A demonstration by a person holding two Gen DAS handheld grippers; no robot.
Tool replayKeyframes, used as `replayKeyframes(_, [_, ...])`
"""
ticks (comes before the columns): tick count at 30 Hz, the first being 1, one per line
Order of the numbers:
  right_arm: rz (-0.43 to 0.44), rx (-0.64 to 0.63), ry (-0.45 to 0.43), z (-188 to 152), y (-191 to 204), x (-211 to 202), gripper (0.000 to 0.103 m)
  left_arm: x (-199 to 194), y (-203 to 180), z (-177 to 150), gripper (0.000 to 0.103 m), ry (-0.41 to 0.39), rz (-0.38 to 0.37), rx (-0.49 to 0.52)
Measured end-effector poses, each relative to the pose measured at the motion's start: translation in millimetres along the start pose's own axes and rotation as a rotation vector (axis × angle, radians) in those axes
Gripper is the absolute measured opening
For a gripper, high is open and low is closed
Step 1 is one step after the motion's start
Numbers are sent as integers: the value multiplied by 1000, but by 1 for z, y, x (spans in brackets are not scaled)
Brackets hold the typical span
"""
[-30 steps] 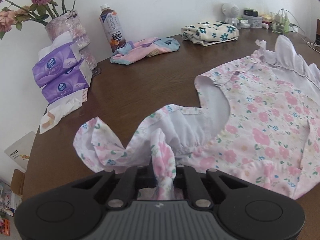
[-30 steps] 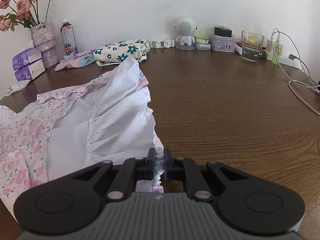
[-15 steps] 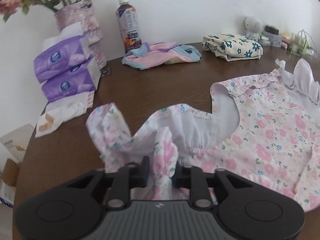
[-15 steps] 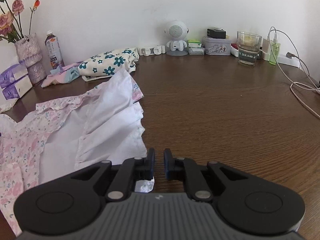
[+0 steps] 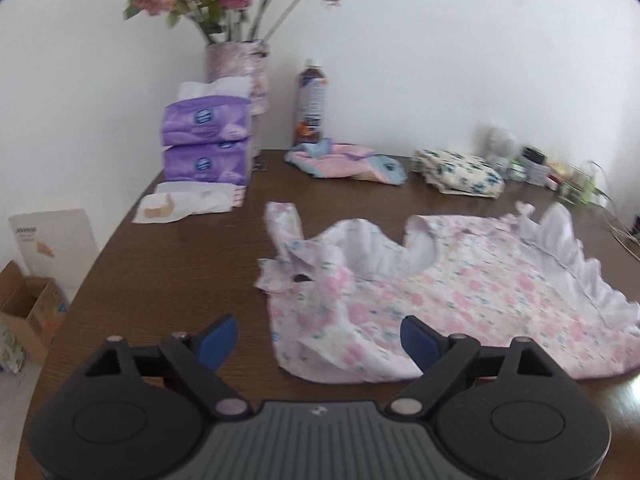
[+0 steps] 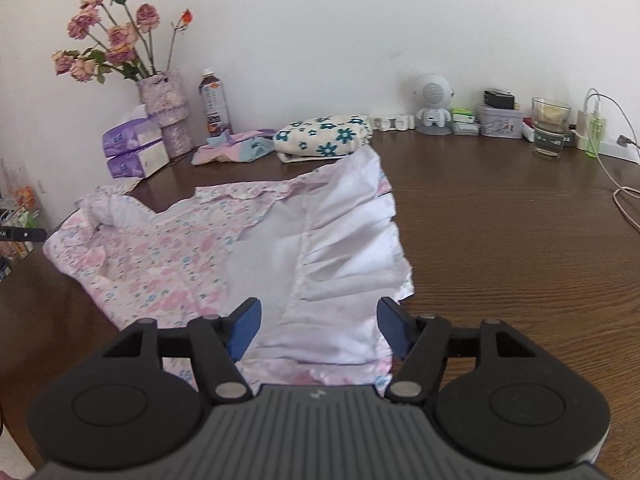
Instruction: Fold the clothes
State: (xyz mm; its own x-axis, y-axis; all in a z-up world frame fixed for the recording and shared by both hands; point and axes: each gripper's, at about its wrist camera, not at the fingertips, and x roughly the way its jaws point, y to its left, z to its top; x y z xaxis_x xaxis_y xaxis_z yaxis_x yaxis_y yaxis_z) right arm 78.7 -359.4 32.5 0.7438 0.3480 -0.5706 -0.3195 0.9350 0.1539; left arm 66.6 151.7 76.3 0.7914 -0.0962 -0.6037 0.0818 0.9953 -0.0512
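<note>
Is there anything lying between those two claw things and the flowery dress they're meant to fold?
Nothing visible does. The left gripper and right gripper, jaws opening and pressing nothing, hover right at the floral dress. The folded clothes and tissue packs sit far back near the wall.

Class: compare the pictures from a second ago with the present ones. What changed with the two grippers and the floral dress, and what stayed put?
Both grippers let go: the left gripper released the dress at its sleeve, the right gripper its white hem; both jaws are opening and have pulled back. The dress now lies loose on the table. Things along the wall stayed put.
</note>
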Motion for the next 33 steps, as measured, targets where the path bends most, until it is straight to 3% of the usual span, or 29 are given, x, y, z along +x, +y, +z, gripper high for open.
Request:
replayKeyframes(7, [84,-55,64,-9,29,14,64,13,-75,-3,88,43,-159,170])
replayKeyframes(9, [108,-71,90,-12,33,19,55,22,-95,-3,88,61,-192,206])
replayKeyframes(13, [133,-109,138,-17,39,29,52,40,-127,-4,88,93,-255,263])
replayKeyframes(16, [163,-161,144,-18,44,28,18,52,-146,-1,87,115,-290,301])
replayKeyframes(19, [174,-243,134,-22,53,20,14,68,-161,7,83,149,-318,330])
replayKeyframes(22, [169,-281,126,-26,58,16,14,88,-176,14,73,196,-334,351])
replayKeyframes(24, [169,-288,120,-29,58,14,14,101,-186,17,59,228,-340,366])
replayKeyframes(28, [172,-300,103,-32,55,12,14,120,-199,21,51,276,-330,387])
replayKeyframes(30, [168,-324,96,-34,57,13,14,127,-202,20,38,300,-327,389])
replayKeyframes(33, [164,-357,85,-37,59,13,14,130,-204,21,27,317,-340,394])
